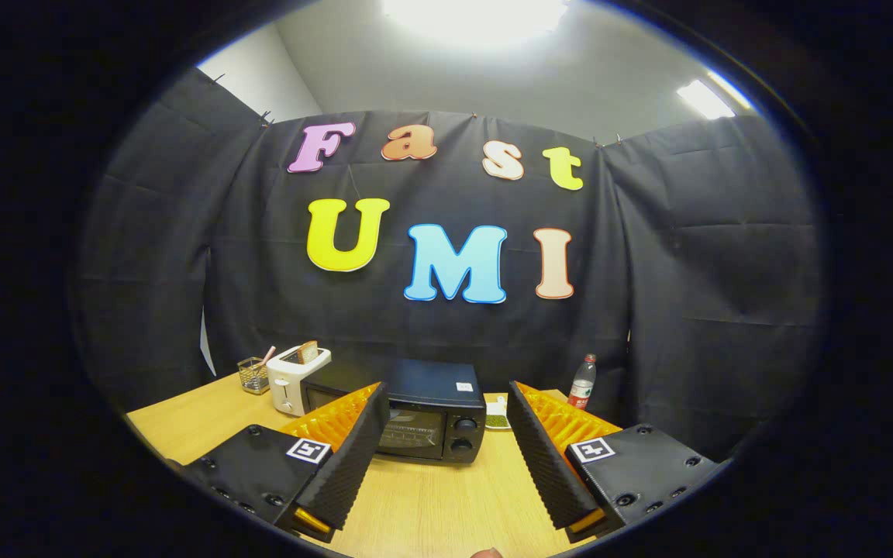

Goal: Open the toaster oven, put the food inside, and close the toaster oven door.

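Observation:
A black toaster oven [427, 415] stands on the wooden table [439, 496], beyond my fingers, with its glass door shut and two knobs at its right side. My gripper [446, 449] is open, its fingers spread wide with nothing between them, some way short of the oven. A small white dish with green food [498, 419] sits just right of the oven, near the back of the table.
A white slot toaster [295, 378] with a slice of bread in it stands left of the oven. Further left is a small wire holder [253, 375] with utensils. A plastic bottle [583, 383] with a red cap and label stands at the back right.

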Demonstrator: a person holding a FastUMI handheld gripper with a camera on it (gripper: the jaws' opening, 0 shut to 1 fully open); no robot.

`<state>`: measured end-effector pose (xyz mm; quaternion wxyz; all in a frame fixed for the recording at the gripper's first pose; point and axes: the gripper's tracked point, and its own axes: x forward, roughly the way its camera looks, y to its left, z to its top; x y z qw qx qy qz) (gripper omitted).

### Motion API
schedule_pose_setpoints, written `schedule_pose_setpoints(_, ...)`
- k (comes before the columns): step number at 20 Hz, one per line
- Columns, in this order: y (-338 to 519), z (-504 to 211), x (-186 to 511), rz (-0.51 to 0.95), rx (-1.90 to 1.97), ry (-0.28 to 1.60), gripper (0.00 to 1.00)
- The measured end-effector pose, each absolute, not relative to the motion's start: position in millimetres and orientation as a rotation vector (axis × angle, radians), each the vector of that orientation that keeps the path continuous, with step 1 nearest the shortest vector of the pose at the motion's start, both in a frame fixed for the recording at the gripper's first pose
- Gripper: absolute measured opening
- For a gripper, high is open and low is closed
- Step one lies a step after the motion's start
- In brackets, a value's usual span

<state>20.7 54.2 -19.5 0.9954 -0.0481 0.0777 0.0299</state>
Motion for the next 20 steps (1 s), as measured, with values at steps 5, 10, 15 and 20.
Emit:
schedule_pose_setpoints(5, 40, -18, 14, 0.048, -0.085, 0.134, 0.96)
schedule_pose_setpoints(10, 37, -17, 16, 0.039, -0.067, 0.127, 0.96)
schedule_pose_setpoints(15, 28, -23, 16, 0.023, -0.063, 0.149, 0.96)
schedule_pose_setpoints(20, 17, -15, 17, 0.008, -0.057, 0.130, 0.96)
